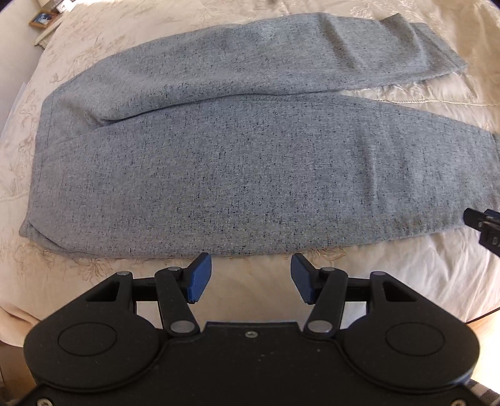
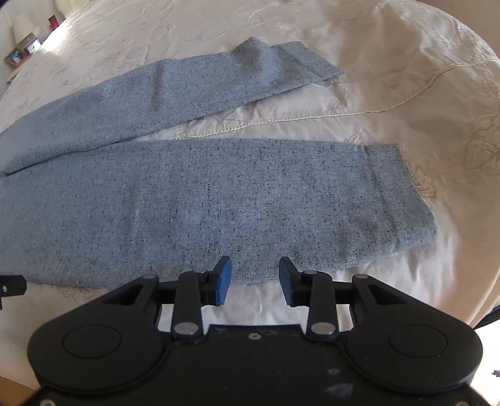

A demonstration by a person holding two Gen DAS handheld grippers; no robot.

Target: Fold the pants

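Grey speckled pants lie flat on a cream bedspread, waist to the left, both legs running to the right and splaying apart. My left gripper is open and empty, just short of the near edge of the near leg. My right gripper is open and empty, its tips over the near edge of the near leg, left of the cuff. The far leg ends with a rumpled cuff. The right gripper also shows at the right edge of the left wrist view.
The embroidered bedspread is wrinkled, with a stitched seam running between the legs. A small framed picture and other small items stand beyond the bed at the far left. The bed's front edge shows at lower right.
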